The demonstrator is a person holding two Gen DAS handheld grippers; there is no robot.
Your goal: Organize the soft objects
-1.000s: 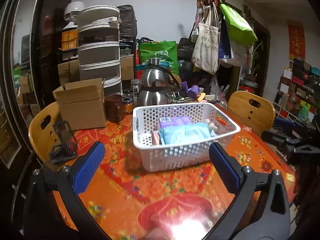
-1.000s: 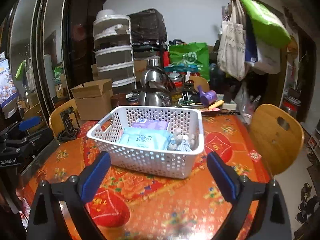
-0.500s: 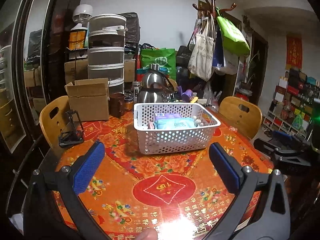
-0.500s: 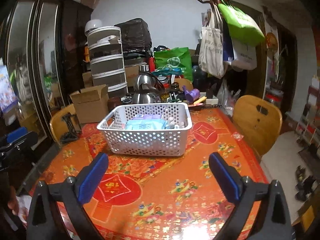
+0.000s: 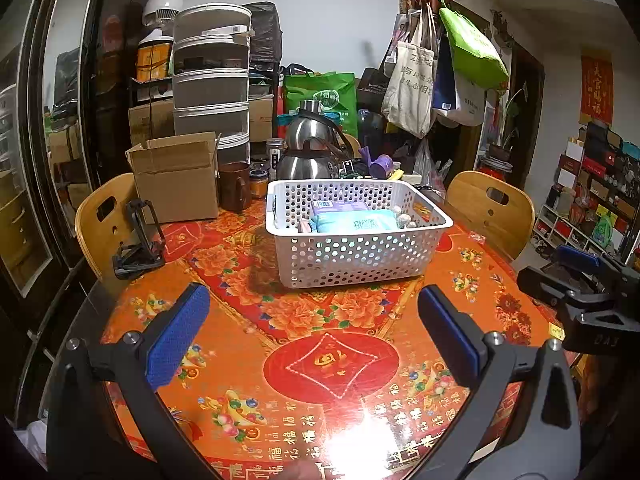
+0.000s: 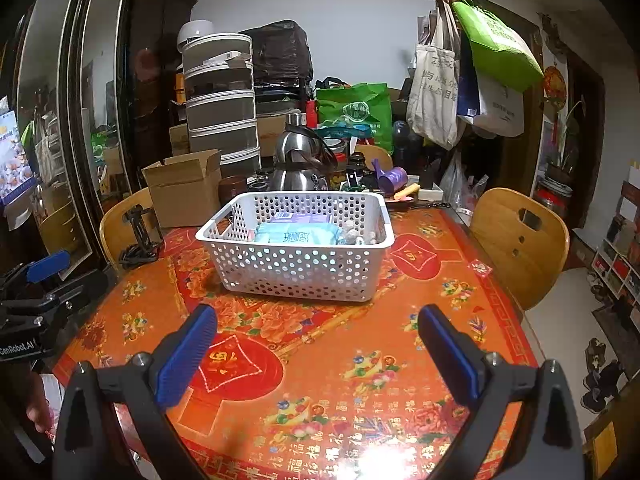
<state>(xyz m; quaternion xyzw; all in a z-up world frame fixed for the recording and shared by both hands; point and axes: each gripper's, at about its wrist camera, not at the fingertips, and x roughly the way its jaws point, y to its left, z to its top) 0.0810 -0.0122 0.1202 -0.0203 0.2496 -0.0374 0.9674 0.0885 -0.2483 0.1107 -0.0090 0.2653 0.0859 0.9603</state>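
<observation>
The left gripper [image 5: 313, 322], marked "GenRobot.AI" in the right wrist view, hung spread and empty over the red-and-orange tablecloth [image 5: 332, 360] printed with 福 characters. Beyond it the white perforated basket [image 5: 352, 254] sat mid-table, holding a light-blue soft pack [image 5: 352, 222] with unreadable print and a purple pack [image 5: 340, 206]; the right gripper [image 6: 316, 338] likewise stood spread, gripping nothing

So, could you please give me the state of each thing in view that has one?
left gripper: jaws open, empty
right gripper: jaws open, empty
white basket: upright on the table, holding packs
blue pack: lying flat in the basket
cardboard box: flaps open
kettle: upright, lid on
</observation>
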